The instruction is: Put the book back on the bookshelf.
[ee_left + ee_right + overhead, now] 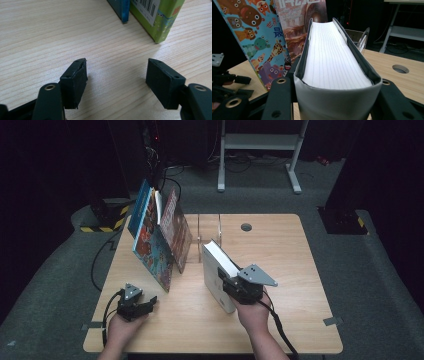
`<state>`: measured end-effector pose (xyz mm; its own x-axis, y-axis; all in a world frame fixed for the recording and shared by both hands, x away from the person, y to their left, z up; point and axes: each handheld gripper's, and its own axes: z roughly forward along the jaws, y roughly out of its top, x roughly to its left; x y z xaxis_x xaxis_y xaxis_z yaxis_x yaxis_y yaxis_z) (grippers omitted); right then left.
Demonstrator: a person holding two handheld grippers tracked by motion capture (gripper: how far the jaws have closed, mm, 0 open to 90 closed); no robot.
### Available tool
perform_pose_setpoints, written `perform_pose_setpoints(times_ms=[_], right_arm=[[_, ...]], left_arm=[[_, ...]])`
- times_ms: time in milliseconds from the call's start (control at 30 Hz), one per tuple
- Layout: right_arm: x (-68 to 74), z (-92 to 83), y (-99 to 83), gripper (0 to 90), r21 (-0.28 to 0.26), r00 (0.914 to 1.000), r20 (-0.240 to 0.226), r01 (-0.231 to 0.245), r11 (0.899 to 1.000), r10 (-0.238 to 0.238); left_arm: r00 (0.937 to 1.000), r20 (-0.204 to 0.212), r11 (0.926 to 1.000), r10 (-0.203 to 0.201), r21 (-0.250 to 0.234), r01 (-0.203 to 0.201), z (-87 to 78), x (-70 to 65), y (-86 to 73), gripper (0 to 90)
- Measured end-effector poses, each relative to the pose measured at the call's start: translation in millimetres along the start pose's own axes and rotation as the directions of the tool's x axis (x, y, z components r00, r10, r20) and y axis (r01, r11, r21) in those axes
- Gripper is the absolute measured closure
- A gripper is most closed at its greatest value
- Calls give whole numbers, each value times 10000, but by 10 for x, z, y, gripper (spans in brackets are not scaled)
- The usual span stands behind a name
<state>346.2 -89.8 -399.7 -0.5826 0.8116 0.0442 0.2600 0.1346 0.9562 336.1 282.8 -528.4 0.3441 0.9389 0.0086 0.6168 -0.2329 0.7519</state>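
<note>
A thick book (217,270) with a grey-white cover and white page edges (334,65) stands on its edge in the middle of the wooden table (280,270). My right gripper (235,287) is shut on its near end, one jaw pressed on each cover (335,100). My left gripper (147,304) rests low over the table's near left, open, with bare wood between its pads (117,67). It also appears at the left edge of the right gripper view (229,82).
A cartoon-animal picture book (150,240) (254,37) and a brown-covered book (175,227) (297,25) lean leftward, left of the thick book. A clear bookend (210,227) stands behind it. A cable hole (246,226) lies at the back. Book corners (160,17) sit ahead of the left gripper.
</note>
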Motion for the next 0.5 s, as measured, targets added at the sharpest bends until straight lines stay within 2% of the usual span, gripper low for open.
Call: perform_pose_setpoints(times_ms=[500], right_arm=[[-51, 325, 161, 543, -251, 9983, 574, -36, 9997, 50]], left_arm=[[10000, 22, 10000, 6, 23, -6, -2, 9, 2, 339]])
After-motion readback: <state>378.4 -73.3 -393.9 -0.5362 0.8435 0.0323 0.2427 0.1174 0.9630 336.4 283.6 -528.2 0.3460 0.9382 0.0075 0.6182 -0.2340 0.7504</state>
